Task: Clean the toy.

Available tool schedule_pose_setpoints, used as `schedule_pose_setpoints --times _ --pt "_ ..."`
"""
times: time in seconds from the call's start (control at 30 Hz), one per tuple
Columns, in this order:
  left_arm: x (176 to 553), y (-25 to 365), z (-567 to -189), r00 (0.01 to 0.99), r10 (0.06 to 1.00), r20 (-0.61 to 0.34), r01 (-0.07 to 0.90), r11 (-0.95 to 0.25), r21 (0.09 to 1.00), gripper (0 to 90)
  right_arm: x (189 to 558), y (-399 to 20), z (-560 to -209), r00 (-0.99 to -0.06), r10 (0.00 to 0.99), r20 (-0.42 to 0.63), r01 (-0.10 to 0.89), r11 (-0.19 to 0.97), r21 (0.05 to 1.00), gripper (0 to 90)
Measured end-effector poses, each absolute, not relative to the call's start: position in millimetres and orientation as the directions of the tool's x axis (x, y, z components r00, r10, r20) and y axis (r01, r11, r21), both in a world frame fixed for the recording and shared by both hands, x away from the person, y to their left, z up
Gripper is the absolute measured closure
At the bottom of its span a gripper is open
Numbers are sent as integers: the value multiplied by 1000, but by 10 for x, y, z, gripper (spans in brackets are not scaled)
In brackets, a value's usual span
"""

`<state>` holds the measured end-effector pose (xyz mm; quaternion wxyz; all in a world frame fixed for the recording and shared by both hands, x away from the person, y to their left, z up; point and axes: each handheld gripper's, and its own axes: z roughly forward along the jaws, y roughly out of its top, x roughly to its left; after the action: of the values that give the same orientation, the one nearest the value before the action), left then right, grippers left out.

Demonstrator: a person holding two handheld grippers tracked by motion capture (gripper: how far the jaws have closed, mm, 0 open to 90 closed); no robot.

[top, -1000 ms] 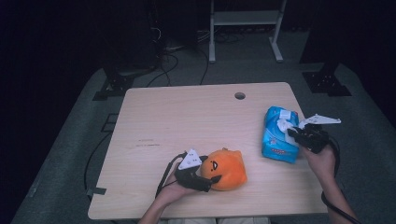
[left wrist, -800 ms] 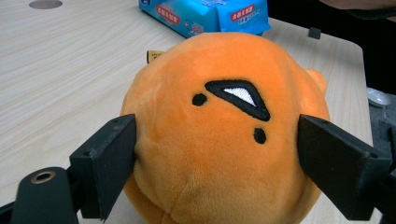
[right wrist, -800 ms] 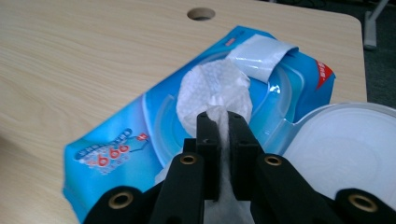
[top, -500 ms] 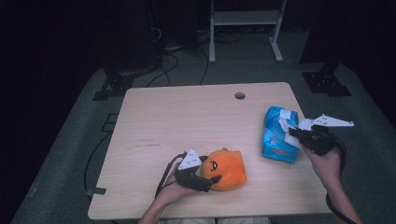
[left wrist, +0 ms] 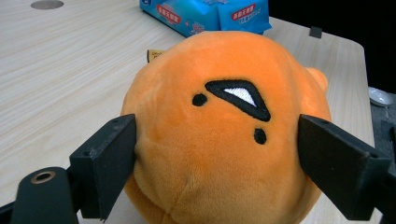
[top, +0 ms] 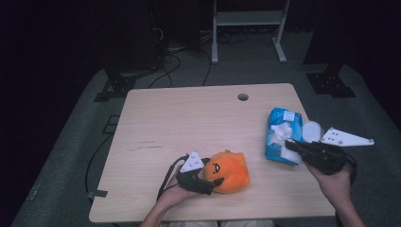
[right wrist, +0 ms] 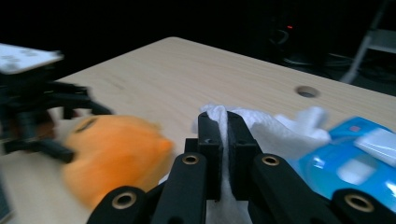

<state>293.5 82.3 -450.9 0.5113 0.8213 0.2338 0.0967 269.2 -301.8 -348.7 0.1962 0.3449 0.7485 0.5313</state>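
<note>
The white tissue (right wrist: 261, 123) is pinched between my right gripper's (right wrist: 223, 122) jaws, which have just finished closing on it, and it trails back to the slot of the blue tissue pack (top: 283, 136) near the table's right edge. Compared with a second ago, that gripper (top: 294, 148) has swung out past the pack toward the table's right edge and lifted a little, so I judge the sheet is being drawn out of the pack rather than merely held. The pack itself has not shifted on the wooden table (top: 189, 123). My left gripper (top: 209, 182) has stayed put at the near edge, jaws clamped on either side of the orange plush toy (left wrist: 224, 135), whose stitched face looks at the camera. I expect the sheet to come free if the pull continues.
</note>
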Motion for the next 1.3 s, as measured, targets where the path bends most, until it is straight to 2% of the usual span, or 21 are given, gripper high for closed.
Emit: schedule_pose_setpoints --times 0.17,0.3,0.6,0.8,1.03,1.17,1.3 --pt "2929 822 -4506 873 482 -77 284 -372 884 140 2448 -2729 -3443 -766 639 62 284 251 925 859" --pt "2928 828 -4510 873 482 -77 283 -371 884 140 2279 -2578 -3413 -820 565 96 282 250 926 859" --pt "2937 834 -4509 876 477 -74 280 -377 883 140 2015 -2373 -3387 -869 479 124 295 302 907 857" --pt "2944 835 -4515 876 476 -77 280 -370 886 140 2016 -2307 -3455 -881 436 182 333 301 893 856" --pt "2947 833 -4513 876 475 -78 280 -372 885 140 1975 -2238 -3462 -893 415 176 329 335 883 855" --pt "2944 830 -4507 876 476 -74 280 -378 882 139 2104 -2196 -3557 -884 425 194 361 357 861 853" --pt "2941 824 -4507 876 477 -75 280 -375 884 139 2331 -2101 -3676 -865 472 167 380 401 834 851"
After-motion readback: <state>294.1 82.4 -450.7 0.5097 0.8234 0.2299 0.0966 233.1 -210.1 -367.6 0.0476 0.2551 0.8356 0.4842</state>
